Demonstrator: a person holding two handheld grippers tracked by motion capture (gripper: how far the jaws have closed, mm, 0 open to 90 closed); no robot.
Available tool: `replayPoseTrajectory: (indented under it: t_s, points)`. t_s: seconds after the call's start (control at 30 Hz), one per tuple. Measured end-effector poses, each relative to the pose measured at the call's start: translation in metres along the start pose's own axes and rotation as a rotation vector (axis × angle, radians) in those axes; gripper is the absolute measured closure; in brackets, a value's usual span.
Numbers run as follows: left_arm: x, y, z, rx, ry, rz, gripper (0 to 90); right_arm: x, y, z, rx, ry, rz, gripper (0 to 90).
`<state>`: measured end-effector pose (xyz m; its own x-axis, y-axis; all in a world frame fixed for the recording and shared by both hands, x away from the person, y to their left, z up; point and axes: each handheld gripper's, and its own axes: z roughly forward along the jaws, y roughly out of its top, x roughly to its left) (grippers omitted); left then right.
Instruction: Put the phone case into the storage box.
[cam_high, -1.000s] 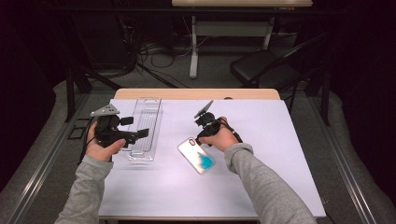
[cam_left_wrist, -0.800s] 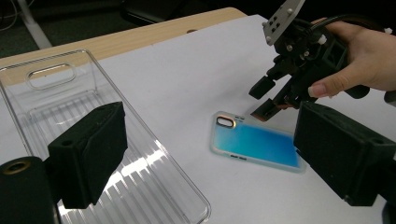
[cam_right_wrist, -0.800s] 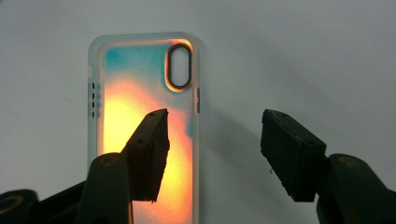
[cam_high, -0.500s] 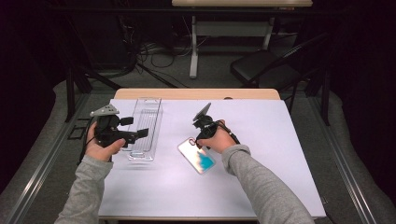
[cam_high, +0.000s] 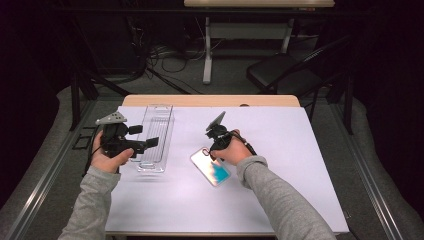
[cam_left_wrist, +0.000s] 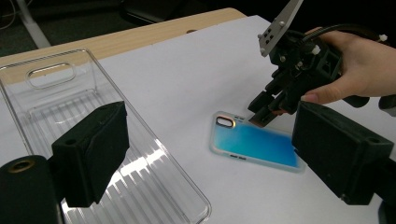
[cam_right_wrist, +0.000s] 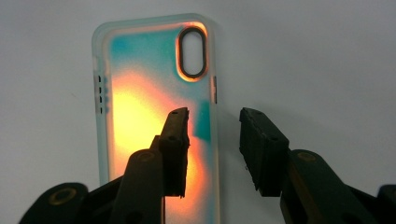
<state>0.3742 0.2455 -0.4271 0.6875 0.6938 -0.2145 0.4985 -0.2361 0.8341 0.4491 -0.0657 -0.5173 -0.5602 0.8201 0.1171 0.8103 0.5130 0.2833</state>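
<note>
The right gripper (cam_high: 214, 151), held in the person's right hand (cam_high: 235, 151), points down at a translucent phone case with a blue-to-orange tint and a dark-rimmed camera cut-out (cam_high: 211, 166). In the right gripper view its two black jaws straddle one long edge of the case: one jaw is over the tinted face, the other over the bare table beside it, with a clear gap between them. The jaws have just been closing, yet the pads do not press on the edge, so the right gripper is open around it and nothing is gripped. In the left gripper view the same tips hang just by the case's far long edge, near the end with the cut-out.

The phone case lies flat on the white table top (cam_high: 300, 170), near the middle and slanted across it.

The left gripper (cam_high: 150, 143), in the person's left hand (cam_high: 107, 159), is held level, its jaws standing wide apart with nothing between them. Its tips are over a clear ribbed plastic tray with a slot handle at its far end (cam_high: 159, 116), which sits on the table's left part, well apart from the case. Beyond the white top runs a strip of light wood table edge (cam_high: 210, 100).
</note>
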Motion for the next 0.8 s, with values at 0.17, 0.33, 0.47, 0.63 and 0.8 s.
replayPoseTrajectory:
  t_s: [0.17, 0.33, 0.47, 0.63, 0.8]
  points:
    - [0.0012, -0.0004, -0.0004, -0.001, 0.002, -0.001, 11.3, 0.0006, -0.0002, -0.0006, 0.010, 0.013, 0.026, 65.4]
    - [0.0014, -0.0008, -0.0001, 0.005, 0.003, -0.003, 11.3, 0.0007, -0.0005, 0.0003, 0.001, -0.003, 0.020, 67.1]
    - [0.0015, -0.0009, 0.0003, 0.003, 0.005, -0.009, 11.3, 0.0016, 0.0000, -0.0001, -0.005, 0.000, 0.026, 69.2]
    - [0.0028, -0.0011, -0.0008, 0.004, 0.005, -0.011, 11.8, 0.0013, 0.0009, 0.0005, 0.006, 0.002, 0.021, 70.5]
    - [0.0028, -0.0013, -0.0005, 0.005, 0.005, -0.014, 12.1, 0.0016, 0.0008, 0.0024, 0.032, 0.000, 0.017, 68.3]
